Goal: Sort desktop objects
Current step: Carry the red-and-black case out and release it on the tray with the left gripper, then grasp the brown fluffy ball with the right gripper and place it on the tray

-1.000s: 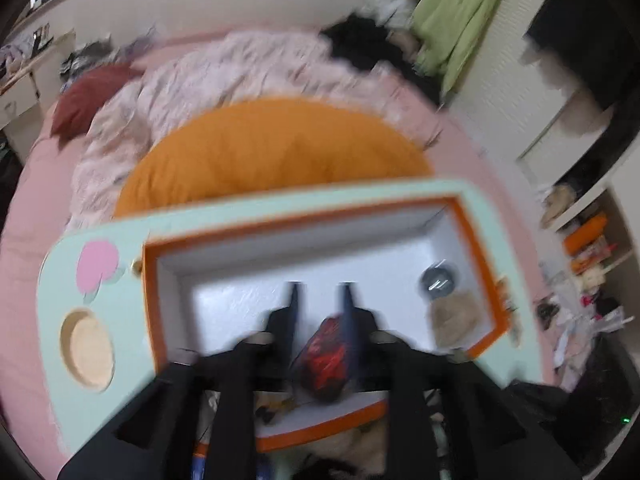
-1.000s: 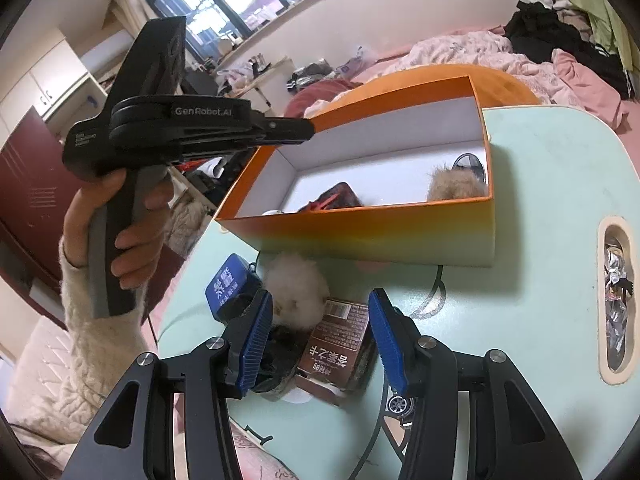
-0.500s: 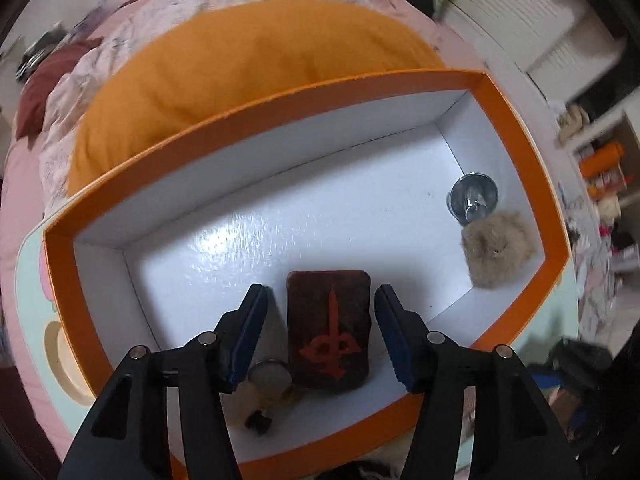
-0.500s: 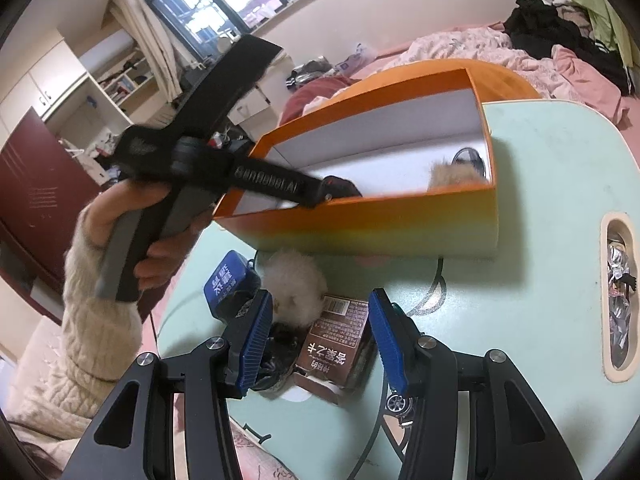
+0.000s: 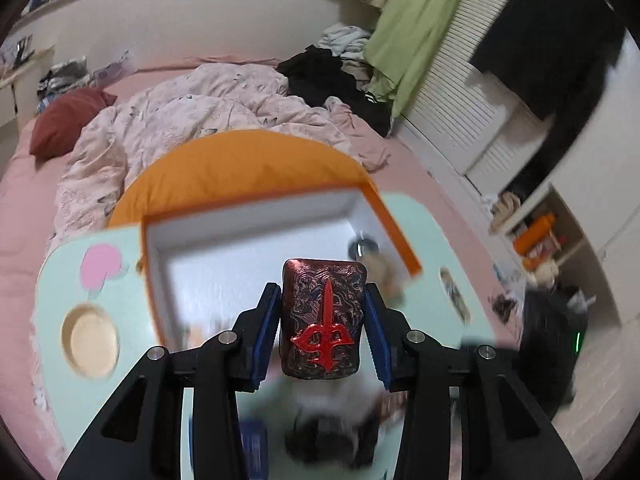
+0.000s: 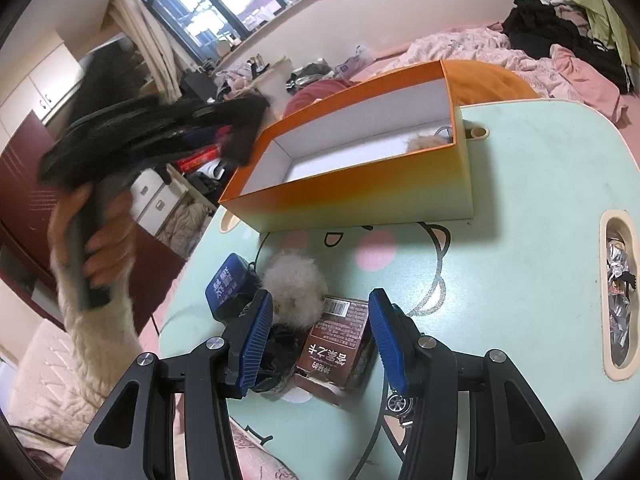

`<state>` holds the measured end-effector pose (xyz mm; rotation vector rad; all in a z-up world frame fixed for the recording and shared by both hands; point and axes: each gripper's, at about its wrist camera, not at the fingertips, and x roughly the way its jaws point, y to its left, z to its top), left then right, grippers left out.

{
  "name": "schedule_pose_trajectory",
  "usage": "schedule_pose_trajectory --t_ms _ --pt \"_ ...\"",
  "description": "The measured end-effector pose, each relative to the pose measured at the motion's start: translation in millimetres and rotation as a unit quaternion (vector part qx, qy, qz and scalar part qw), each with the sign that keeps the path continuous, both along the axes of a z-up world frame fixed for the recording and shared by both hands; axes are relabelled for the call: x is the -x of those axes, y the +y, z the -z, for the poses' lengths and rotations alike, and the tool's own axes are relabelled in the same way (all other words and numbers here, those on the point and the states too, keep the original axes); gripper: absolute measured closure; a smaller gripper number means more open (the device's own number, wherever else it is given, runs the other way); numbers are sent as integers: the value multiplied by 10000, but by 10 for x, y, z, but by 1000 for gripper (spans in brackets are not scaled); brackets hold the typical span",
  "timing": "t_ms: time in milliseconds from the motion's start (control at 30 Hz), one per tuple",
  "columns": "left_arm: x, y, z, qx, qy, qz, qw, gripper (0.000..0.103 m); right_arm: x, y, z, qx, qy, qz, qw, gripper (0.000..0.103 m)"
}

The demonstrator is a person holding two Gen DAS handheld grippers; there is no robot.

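My left gripper (image 5: 322, 304) is shut on a dark red case with a red emblem (image 5: 322, 320) and holds it in the air in front of the orange box (image 5: 256, 240). The box (image 6: 360, 184) stands on the mint table (image 6: 540, 200) and holds a tan fur ball (image 6: 426, 142) and a shiny metal piece (image 5: 362, 246). My right gripper (image 6: 316, 336) is open and empty, low over a brown packet (image 6: 336, 344), a white fur ball (image 6: 294, 286) and a blue pouch (image 6: 228, 286). The left gripper also shows blurred in the right wrist view (image 6: 160, 136), left of the box.
A slot in the table at the right (image 6: 618, 296) holds foil wrappers. A small toy car (image 6: 400, 402) lies under my right finger. A round recess (image 5: 90, 340) is at the table's left. An orange cushion (image 5: 240, 168) and a bed (image 5: 180, 108) lie beyond the table.
My left gripper closed on the dark red case inside the box, lifted it out and drew back toward the near left. My right gripper stayed in place, open.
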<state>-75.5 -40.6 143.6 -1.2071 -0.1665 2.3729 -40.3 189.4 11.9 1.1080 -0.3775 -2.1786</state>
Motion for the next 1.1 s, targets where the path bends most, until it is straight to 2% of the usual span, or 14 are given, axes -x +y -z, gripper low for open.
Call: schedule_pose_trajectory --t_ms 133,233,267,300,367,400,500,567,733,833,867,967,1067,1100 --pt "-292 -107 362 65 -105 -264 9996 61 28 68 -121 35 174 129 9998 54" --pt "-157 -158 719 32 -284 -411 9987 61 143 39 -384 -465 446 328 9974 56" --pt "-88 -191 796 -10 -333 -453 9984 61 207 2 -488 -737 525 376 9952 66" --pt "-43 -198 876 -73 -391 -551 9977 61 277 -58 -597 -1051 617 406 9917 83" --pt "-8 -200 974 -211 -429 -733 9962 60 462 -208 -770 -1742 802 504 9801 94" --pt "-4 -207 1003 -264 -417 -774 9958 60 573 -287 -806 -2082 824 548 9731 94" --pt "-73 -260 1000 -463 -264 -816 9952 53 1000 -503 -707 -2824 163 316 9586 94" --pt "-140 -349 925 -551 -127 -831 9949 45 1199 -525 -631 -3054 -237 215 9517 93" --pt "-273 -519 749 -694 247 -984 9924 41 1380 -609 -514 -3699 -791 12 9257 89" --pt "-297 -534 686 -771 311 -981 9917 41 1431 -686 -402 -4012 -1098 -97 9093 81" --pt "-305 -528 683 -774 312 -1000 9915 41 1453 -710 -357 -4112 -1177 -129 9038 71" --pt "-302 -493 687 -779 264 -974 9918 41 1514 -723 -163 -4091 -1455 -238 9005 64" --pt "-289 -480 705 -753 217 -958 9923 41 1522 -659 -82 -3667 -1644 -339 9151 79" --pt "-286 -480 713 -746 204 -954 9924 41 1518 -617 -83 -3633 -1536 -263 9185 80"
